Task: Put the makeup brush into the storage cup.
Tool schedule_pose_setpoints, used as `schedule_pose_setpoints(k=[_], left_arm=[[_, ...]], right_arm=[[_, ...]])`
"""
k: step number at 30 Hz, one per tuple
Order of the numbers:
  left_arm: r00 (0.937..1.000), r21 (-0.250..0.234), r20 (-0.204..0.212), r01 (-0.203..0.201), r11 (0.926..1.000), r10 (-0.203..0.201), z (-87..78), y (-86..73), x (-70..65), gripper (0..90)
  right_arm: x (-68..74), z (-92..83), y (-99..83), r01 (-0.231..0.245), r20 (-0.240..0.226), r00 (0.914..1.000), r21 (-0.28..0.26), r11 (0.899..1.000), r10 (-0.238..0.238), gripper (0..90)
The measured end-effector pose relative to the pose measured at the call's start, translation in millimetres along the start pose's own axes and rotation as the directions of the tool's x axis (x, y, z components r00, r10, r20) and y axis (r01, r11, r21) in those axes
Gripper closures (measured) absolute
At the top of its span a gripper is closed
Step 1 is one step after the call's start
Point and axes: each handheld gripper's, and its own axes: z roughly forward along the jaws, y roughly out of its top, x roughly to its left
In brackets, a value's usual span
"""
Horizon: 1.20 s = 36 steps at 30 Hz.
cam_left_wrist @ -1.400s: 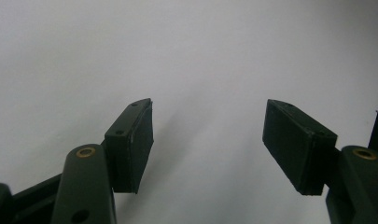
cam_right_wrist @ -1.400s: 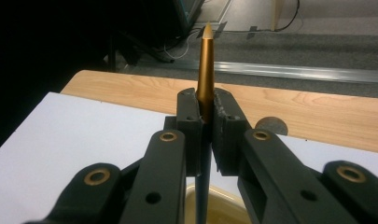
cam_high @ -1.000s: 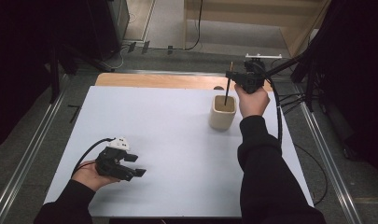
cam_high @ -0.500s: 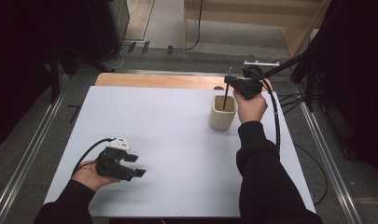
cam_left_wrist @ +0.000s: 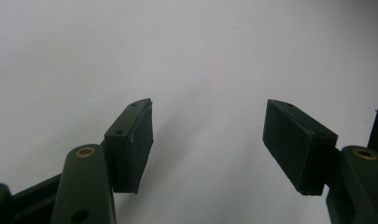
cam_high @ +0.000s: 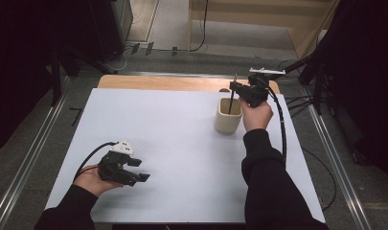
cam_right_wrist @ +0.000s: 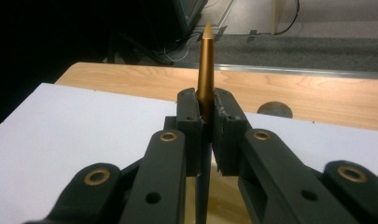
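I am holding a slim, gold-tipped dark pen in the right gripper, jaws clamped together on its shaft, with its lower end sitting inside the beige cylindrical cup at the far right of the white table sheet.

Risks I am judging from here:
- The pen is gripped off-centre along its length, tip pointing up. If I am releasing it while it is leaning, it may be tipping against the rim and levering the light cup over.
- The jaws are hanging just above the cup's rim. If I am lowering too far, the jaw tips may be striking the rim and pushing the cup toward the bare wooden table edge.
- If the pads are sticking to the shaft on opening, the pen may be dragging back out with the gripper.

Pose: the right hand is reaching forward, forearm stretched along the right side of the sheet, gripper pointing leftward over the cup. The left gripper is resting low on the near-left part of the sheet, well apart from the cup, its jaws standing wide apart with nothing between them; the left hand is cradling it from below.
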Motion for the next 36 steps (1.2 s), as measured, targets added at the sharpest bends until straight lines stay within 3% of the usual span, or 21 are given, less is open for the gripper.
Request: schedule_pose_setpoints(k=[18, 36], left_arm=[[1.0, 0.0, -0.001, 0.003, 1.0, -0.003, 0.0, 0.1, 0.3, 34.0], [1.0, 0.001, -0.001, 0.001, 1.0, -0.001, 0.2, 0.2, -0.1, 34.0]], right_arm=[[-6.4, 2.9, -16.2, -0.017, -0.006, 0.9998, 0.027, 1.0, 0.017, 83.4], [-6.3, 2.2, -16.7, -0.006, -0.005, 1.0, 0.032, 0.999, 0.007, 82.8]])
